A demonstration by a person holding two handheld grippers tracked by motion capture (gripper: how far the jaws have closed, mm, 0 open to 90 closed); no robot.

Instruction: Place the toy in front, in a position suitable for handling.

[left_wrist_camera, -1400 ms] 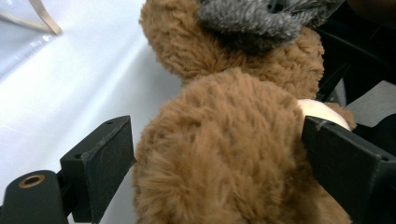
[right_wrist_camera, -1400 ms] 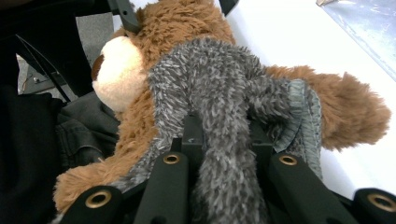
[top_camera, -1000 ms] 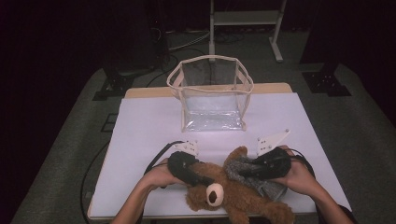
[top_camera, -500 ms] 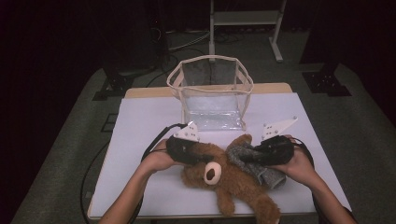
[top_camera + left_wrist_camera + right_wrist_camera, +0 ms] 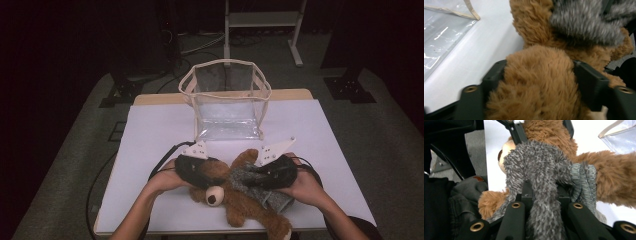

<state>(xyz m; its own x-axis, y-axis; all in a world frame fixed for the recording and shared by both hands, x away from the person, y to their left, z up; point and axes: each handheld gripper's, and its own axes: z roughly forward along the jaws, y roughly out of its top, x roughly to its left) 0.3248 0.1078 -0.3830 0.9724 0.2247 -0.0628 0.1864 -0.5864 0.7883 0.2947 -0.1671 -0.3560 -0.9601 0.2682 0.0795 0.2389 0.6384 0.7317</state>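
A brown teddy bear (image 5: 239,214) lies on its back near the front of the white table (image 5: 160,130), with a grey fuzzy garment (image 5: 246,179) around its middle. My left gripper (image 5: 210,179) reaches in from the left at the bear's head. Its jaws have just been opening, and brown fur (image 5: 539,82) fills the gap and presses against both. My right gripper (image 5: 253,181) comes from the right and is shut on the grey garment (image 5: 541,170), a strand of which runs down between its jaws (image 5: 544,195).
A clear plastic bag (image 5: 227,100) with beige trim stands open and upright behind the bear at mid-table; its corner shows in the left gripper view (image 5: 441,32) and the right gripper view (image 5: 621,135). Cables trail from both grippers. A dark floor surrounds the table.
The bear has slid away from the front edge toward the bag, and both grippers went with it. The grey garment is bunched more between the two grippers.
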